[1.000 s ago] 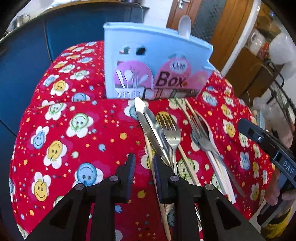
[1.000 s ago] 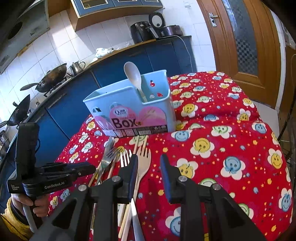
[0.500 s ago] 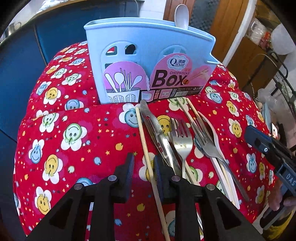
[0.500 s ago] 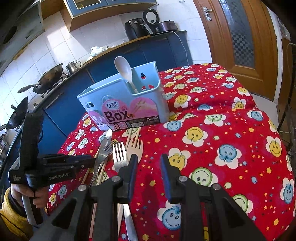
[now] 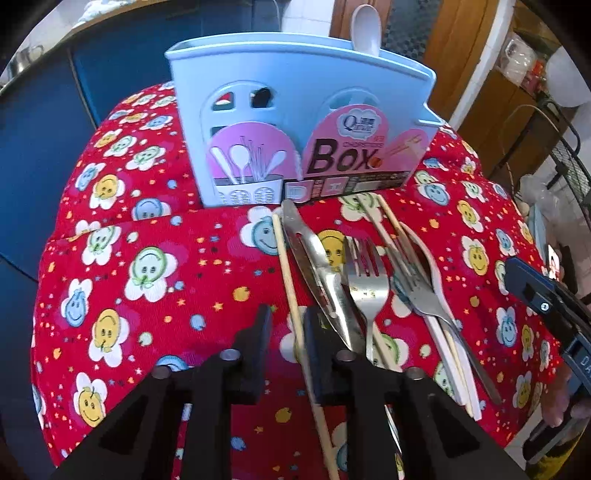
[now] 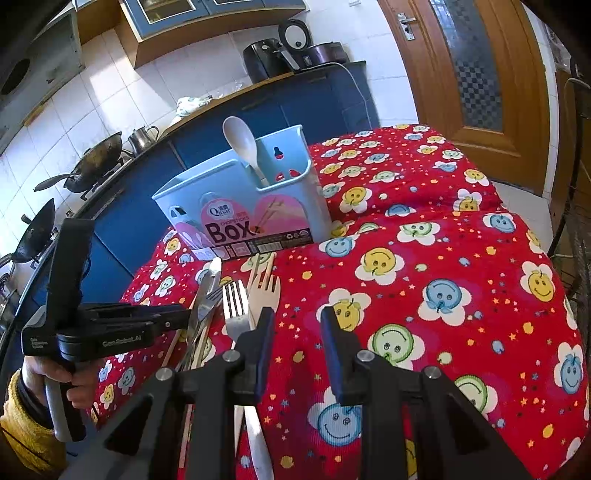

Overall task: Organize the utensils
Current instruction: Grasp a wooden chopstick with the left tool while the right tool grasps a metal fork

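Observation:
A light blue utensil box (image 5: 295, 122) stands on the red smiley cloth with a white spoon (image 5: 365, 29) in its right compartment; it also shows in the right wrist view (image 6: 243, 210). In front of it lie a wooden chopstick (image 5: 291, 295), a steel knife (image 5: 314, 266), a steel fork (image 5: 365, 288), a second fork (image 5: 417, 284), a pale plastic fork and more chopsticks. My left gripper (image 5: 286, 325) is open, low over the cloth, with the single chopstick between its fingers near the right finger. My right gripper (image 6: 295, 328) is open and empty, right of the utensils.
The red cloth covers a table (image 6: 461, 295) that drops off at every side. Blue kitchen cabinets (image 5: 37, 129) stand behind the box, with woks (image 6: 88, 162) on a stove at far left. A wooden door (image 6: 472, 66) is at the back right.
My left gripper has moved forward toward the box and a little left, so the single chopstick now lies between its fingers. My right gripper has drifted slightly; both stay open.

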The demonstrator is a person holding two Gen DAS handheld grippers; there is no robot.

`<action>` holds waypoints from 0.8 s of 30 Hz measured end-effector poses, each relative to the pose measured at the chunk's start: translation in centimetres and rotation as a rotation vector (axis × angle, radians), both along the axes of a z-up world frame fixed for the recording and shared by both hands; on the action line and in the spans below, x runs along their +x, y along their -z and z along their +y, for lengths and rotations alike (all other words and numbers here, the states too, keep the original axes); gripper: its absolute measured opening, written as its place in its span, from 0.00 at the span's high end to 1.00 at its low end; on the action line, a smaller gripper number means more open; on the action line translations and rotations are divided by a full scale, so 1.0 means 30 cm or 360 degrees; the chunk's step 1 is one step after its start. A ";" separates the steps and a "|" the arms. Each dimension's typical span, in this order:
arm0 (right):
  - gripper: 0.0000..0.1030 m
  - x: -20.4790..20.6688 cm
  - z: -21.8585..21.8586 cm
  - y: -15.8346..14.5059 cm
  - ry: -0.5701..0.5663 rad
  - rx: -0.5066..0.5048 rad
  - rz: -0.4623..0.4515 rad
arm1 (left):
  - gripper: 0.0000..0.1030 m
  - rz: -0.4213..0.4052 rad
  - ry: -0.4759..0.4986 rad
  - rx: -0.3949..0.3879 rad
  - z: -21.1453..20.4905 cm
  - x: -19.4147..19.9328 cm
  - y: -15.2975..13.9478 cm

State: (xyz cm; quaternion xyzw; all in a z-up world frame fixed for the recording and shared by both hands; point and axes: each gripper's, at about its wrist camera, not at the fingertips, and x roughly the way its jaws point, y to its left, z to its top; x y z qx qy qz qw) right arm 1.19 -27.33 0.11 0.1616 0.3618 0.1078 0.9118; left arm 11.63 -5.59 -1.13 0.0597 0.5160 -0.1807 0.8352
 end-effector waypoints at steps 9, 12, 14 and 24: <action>0.73 -0.023 -0.008 -0.012 0.0014 0.0008 0.0001 | 0.96 -0.0016 -0.0082 -0.0163 0.057 -0.013 -0.001; 0.73 -0.031 -0.009 -0.018 0.0019 -0.0001 -0.0005 | 0.97 -0.0040 -0.0102 -0.0223 0.084 -0.035 -0.008; 0.73 -0.035 -0.007 -0.021 0.0021 -0.0007 -0.0006 | 0.97 -0.0075 -0.0113 -0.0251 0.103 -0.054 -0.018; 0.73 -0.039 0.035 -0.028 -0.0016 -0.0030 0.0005 | 0.97 -0.0328 -0.0142 -0.0313 0.159 -0.148 -0.104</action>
